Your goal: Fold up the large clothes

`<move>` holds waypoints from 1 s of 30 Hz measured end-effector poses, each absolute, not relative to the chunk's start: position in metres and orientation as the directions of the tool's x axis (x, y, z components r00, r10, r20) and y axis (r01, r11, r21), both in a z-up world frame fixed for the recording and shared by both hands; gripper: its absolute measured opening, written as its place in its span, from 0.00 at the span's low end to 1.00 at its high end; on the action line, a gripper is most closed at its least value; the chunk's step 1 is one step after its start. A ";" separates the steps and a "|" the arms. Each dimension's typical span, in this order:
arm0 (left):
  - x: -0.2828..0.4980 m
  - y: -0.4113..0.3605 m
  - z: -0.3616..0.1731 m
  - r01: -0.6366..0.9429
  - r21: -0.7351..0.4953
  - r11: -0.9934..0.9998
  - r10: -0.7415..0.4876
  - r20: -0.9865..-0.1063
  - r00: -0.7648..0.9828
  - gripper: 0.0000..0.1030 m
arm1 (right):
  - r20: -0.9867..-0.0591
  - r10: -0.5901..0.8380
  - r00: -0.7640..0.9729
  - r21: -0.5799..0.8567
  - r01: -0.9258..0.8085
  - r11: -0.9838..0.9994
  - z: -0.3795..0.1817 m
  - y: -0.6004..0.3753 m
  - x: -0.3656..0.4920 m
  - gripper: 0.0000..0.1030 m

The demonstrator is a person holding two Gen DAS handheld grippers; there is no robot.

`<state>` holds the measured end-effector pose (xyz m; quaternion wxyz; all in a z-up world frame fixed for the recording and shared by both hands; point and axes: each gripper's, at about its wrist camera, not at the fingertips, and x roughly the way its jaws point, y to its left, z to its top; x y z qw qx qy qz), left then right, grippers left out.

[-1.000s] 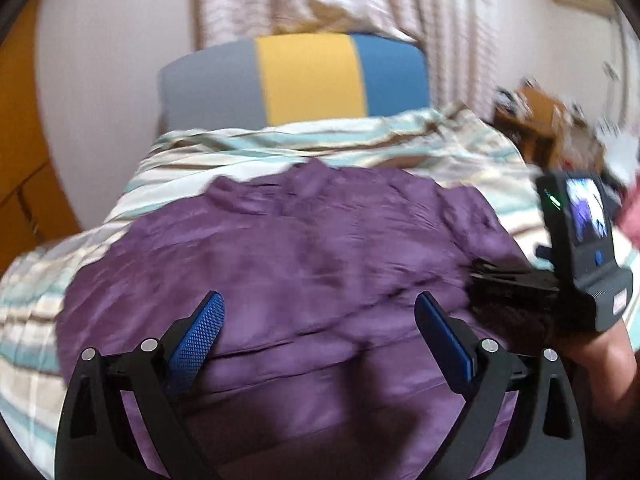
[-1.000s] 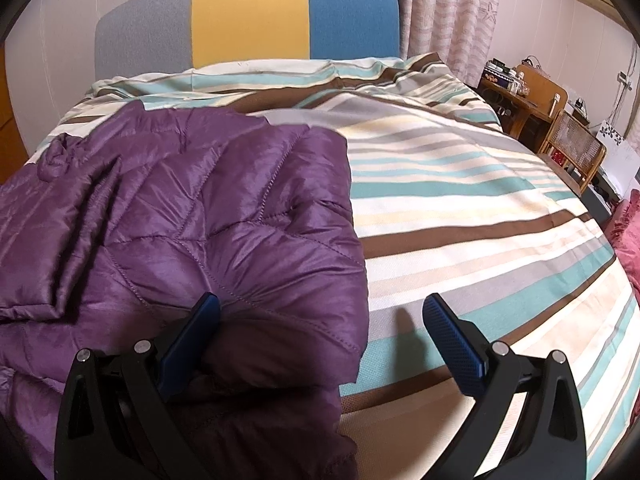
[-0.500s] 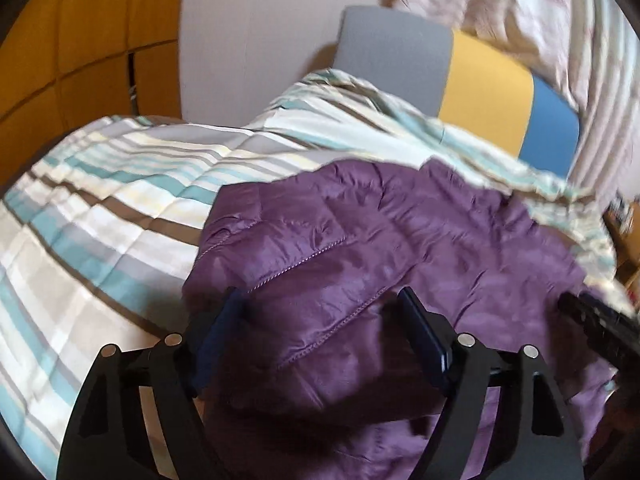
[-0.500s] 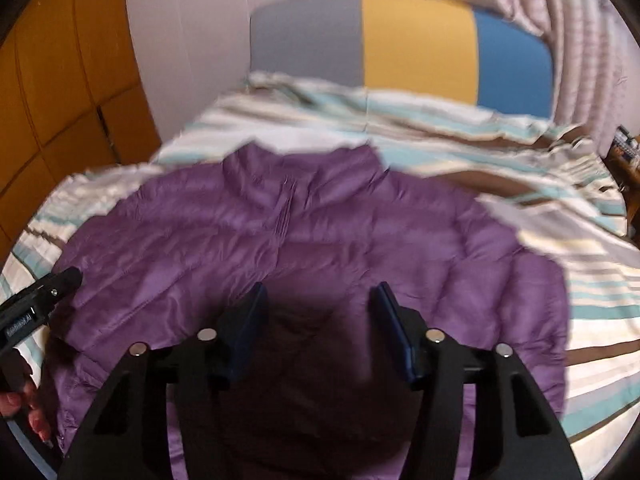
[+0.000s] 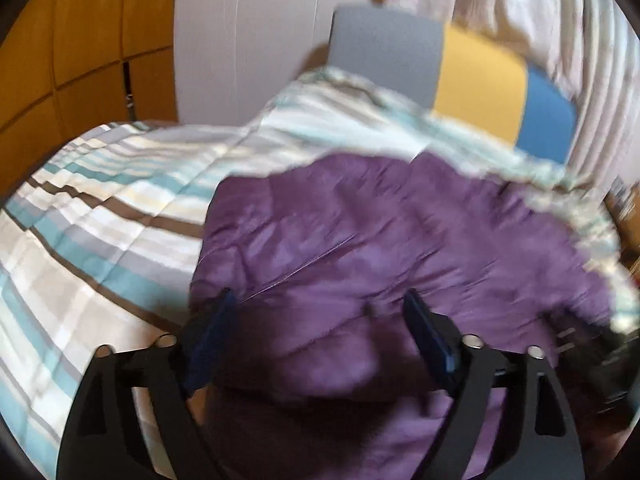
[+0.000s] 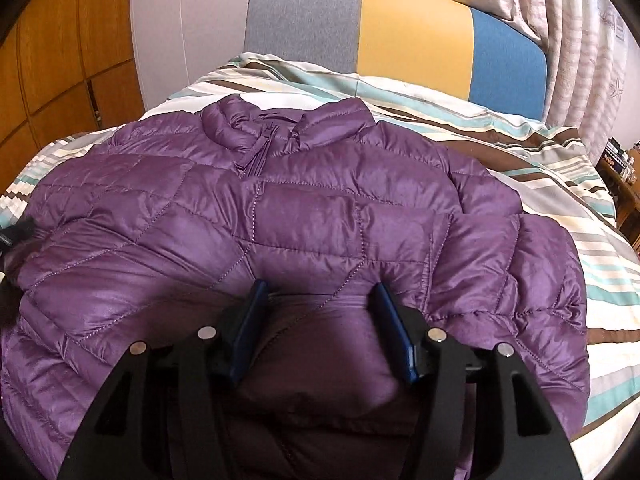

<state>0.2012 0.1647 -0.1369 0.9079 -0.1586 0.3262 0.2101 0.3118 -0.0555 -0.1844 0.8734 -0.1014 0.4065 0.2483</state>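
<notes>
Below headboard [image 6: 400, 32], purple jacket [image 6: 320, 216] lies spread on bed [image 6: 580, 272], collar toward it. Your right tool [image 6: 318, 328] clenched on hem bulge; left tool [image 5: 320, 344], just opening, grasps nothing. You likely start fold: next, grip hem firmly.

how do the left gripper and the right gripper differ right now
The left gripper has its jaws spread wide; the right gripper stands narrower, about half closed. The left one sits at the jacket's side edge by the striped cover; the right sits over its middle. Both have blue pads and jacket fabric between them.
</notes>
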 end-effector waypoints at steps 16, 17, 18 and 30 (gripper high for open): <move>0.273 0.192 -0.189 -0.525 0.014 0.851 0.352 -0.757 0.551 0.80 | -0.753 0.354 0.555 0.022 -0.516 0.856 -0.186 -0.058 0.308 0.56; 0.272 0.192 -0.189 -0.523 0.008 0.852 0.348 -0.756 0.555 0.80 | -0.754 0.353 0.554 0.022 -0.516 0.856 -0.185 -0.058 0.308 0.56; 0.271 0.192 -0.189 -0.523 0.002 0.852 0.344 -0.755 0.558 0.80 | -0.754 0.352 0.555 0.020 -0.516 0.856 -0.186 -0.058 0.308 0.56; 0.229 0.166 -0.147 -0.509 -0.116 0.853 0.278 -0.725 0.630 0.92 | -0.692 0.392 0.606 0.035 -0.514 0.857 -0.175 -0.066 0.298 0.59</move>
